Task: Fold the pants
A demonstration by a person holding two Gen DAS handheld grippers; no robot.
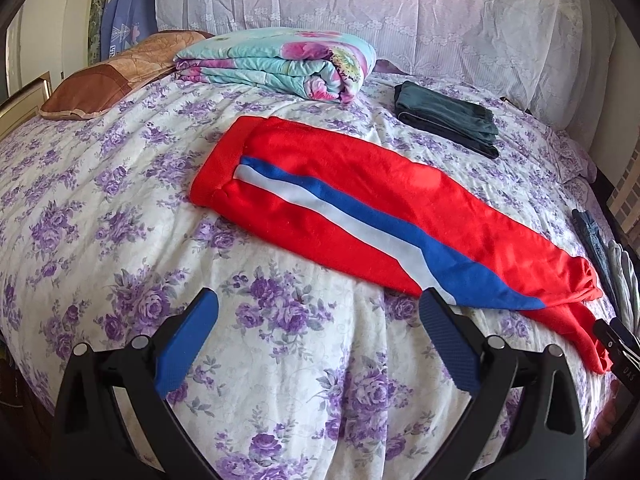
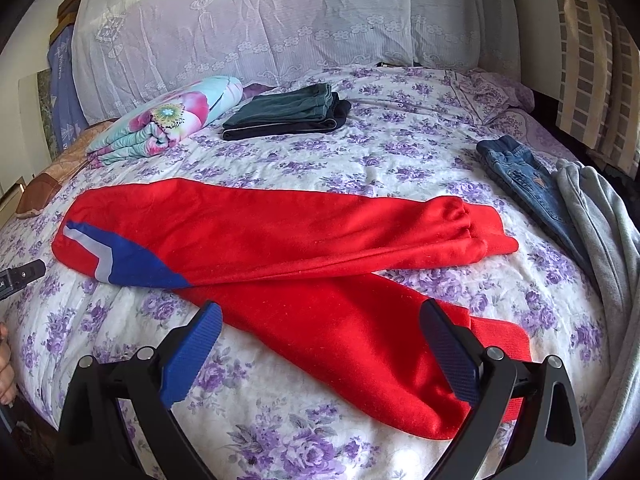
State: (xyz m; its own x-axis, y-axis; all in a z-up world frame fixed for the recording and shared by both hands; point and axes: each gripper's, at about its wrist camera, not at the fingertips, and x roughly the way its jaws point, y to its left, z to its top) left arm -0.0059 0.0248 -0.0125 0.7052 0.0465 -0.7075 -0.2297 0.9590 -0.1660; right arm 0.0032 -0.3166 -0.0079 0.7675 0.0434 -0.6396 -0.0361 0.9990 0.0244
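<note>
Red pants (image 1: 352, 184) with a blue and white side stripe lie flat across the floral bedspread, waistband to the left, legs to the right. In the right wrist view the red pants (image 2: 280, 232) show both legs, splayed apart at the cuffs. My left gripper (image 1: 320, 340) is open just above the bedspread near the front edge, its right finger (image 1: 448, 340) close to the stripe's lower end. My right gripper (image 2: 320, 348) is open over the nearer leg, nothing between its fingers. The right gripper's tip (image 1: 612, 340) shows at the left wrist view's right edge.
A folded floral quilt (image 1: 280, 60) and a brown pillow (image 1: 112, 76) sit at the back left. Folded dark green pants (image 2: 288, 112) lie behind the red ones. Blue jeans (image 2: 524, 184) and a grey garment (image 2: 600, 232) lie at the right. A lace-covered headboard (image 2: 260, 20) stands behind.
</note>
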